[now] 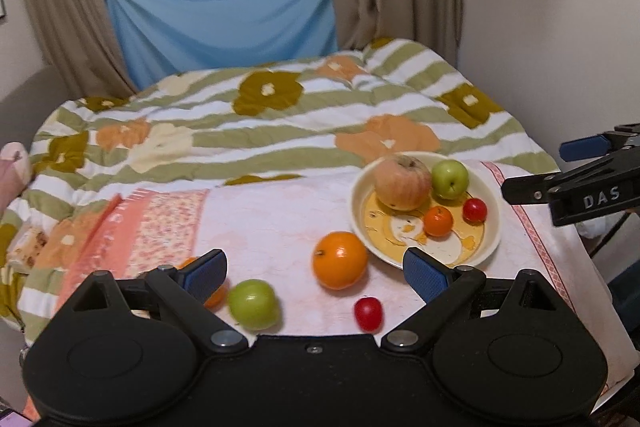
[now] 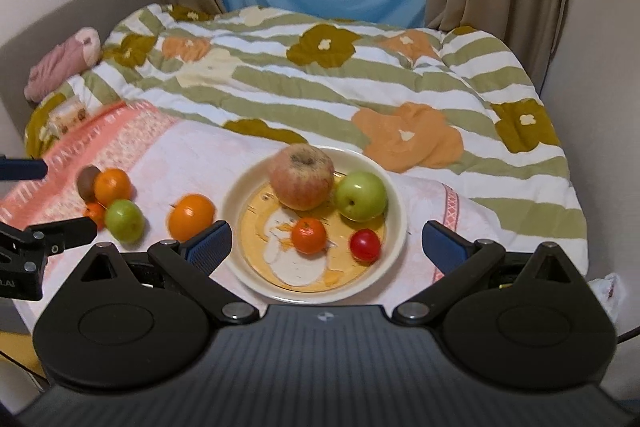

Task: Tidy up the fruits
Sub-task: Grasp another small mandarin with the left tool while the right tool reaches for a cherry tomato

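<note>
Fingers (image 1: 208, 273) of both grippers spread, empty; only right wrist view shows brown fruit (image 2: 88, 182) behind orange (image 2: 112, 186).

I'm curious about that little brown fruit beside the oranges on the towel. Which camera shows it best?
The right wrist view. There the brown fruit sits in plain sight at the far left, touching an orange on the pink towel. In the left wrist view I cannot find it; that spot lies behind the left gripper.
</note>
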Available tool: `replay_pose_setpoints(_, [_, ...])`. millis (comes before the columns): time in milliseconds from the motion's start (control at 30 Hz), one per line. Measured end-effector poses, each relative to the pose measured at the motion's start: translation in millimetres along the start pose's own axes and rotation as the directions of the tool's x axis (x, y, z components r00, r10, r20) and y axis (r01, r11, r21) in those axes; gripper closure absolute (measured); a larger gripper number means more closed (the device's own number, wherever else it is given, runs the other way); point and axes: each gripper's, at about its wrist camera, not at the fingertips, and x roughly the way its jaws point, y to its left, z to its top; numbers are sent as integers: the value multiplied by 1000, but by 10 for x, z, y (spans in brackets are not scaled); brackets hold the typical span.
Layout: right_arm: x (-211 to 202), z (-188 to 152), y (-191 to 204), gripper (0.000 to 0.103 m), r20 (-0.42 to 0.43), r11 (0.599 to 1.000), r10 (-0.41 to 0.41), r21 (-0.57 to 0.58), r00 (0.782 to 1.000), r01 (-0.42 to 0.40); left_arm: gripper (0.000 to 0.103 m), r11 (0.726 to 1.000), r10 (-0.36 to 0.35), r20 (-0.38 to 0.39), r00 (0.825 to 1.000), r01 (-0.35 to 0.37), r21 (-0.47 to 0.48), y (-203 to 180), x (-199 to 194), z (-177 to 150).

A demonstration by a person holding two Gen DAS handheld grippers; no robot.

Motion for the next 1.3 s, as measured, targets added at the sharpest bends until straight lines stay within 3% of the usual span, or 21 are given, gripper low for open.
replay_pose_setpoints(267, [-212,-5,327,0,13,999,-26,43,1000,26,6,998,44,30,999,-43,-35,364,-319,-171])
replay_pose_setpoints(667, [-235,21,1207,0,-14,992,-73,102,997,74,6,999,-43,20,999,43,-24,1058,-349,-290])
replay_pose_setpoints(1033, [173,3,1950,0,-69,984,-66,161,995,76,6,992,-123,-12,992,124,21,1652,-46,-442])
replay_pose_setpoints(1300, [622,-94,2264,0,-85,975,-57,209,995,74,7,978,-191,-54,980,195,73,1784,401,-613])
